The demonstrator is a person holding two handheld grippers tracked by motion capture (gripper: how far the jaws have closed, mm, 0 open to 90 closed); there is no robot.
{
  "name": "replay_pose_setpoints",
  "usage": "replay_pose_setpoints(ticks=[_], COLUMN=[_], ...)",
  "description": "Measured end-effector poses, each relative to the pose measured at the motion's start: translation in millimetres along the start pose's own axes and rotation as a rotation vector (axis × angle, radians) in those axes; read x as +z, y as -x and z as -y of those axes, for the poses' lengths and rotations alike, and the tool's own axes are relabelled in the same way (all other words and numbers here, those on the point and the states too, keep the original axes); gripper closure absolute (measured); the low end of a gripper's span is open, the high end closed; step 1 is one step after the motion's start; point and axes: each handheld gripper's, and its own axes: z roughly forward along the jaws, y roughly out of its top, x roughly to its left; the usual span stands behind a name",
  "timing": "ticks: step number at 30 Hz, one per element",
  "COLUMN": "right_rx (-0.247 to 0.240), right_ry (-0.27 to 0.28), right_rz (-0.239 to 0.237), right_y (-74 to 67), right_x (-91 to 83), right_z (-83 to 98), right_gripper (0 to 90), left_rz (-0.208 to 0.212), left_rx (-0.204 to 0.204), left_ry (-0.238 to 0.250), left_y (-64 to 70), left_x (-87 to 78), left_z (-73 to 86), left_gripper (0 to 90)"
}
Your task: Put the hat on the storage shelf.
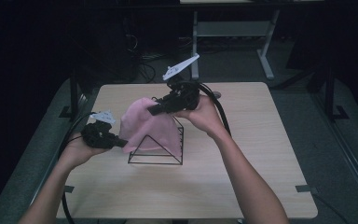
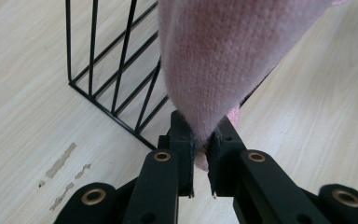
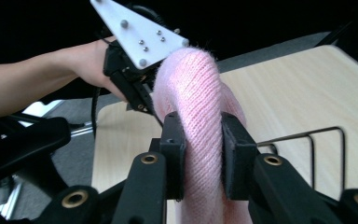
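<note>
A pink knitted cloth (image 1: 145, 124) hangs over a black wire rack (image 1: 157, 150) in the middle of the table. My left gripper (image 1: 121, 143) is shut on the cloth's lower left corner, and in the left gripper view the pink knit (image 2: 214, 60) runs down into the jaws of that gripper (image 2: 200, 154). My right gripper (image 1: 151, 111) is shut on the cloth's top, above the rack. In the right gripper view a thick fold of the cloth (image 3: 196, 107) sits between the jaws of my right gripper (image 3: 201, 158), with the left gripper (image 3: 135, 91) and its hand beyond it.
The light wooden table (image 1: 251, 154) has bare surface on the right and at the front. The rack's wires (image 2: 116, 79) stand just left of the cloth in the left gripper view. A desk frame (image 1: 233, 32) stands on the floor behind the table.
</note>
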Motion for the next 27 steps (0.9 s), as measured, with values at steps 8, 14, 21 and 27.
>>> replay_pose_setpoints(ticks=[8,14,21,27], right_rx=[0.020,0.030,0.051,0.039], right_ry=[-0.031,-0.049,-0.066,-0.054], right_rz=[-0.025,-0.042,-0.050,-0.047], right_y=[3.2,4.6,3.4,2.6], right_x=[9.4,16.9,21.1,16.9], right_z=[14.7,25.6,33.3,38.5], right_gripper=[70.7,67.2,57.8,63.0], left_rz=[0.002,0.004,0.006,0.010], left_rx=[-0.005,0.009,0.012,0.011], left_ry=[-0.040,-0.085,-0.117,-0.138], left_y=[0.7,0.6,0.8,-0.3], left_x=[16.6,25.6,33.0,38.8], left_z=[8.8,12.9,16.1,19.6], left_gripper=[82.2,82.6,82.6,82.6])
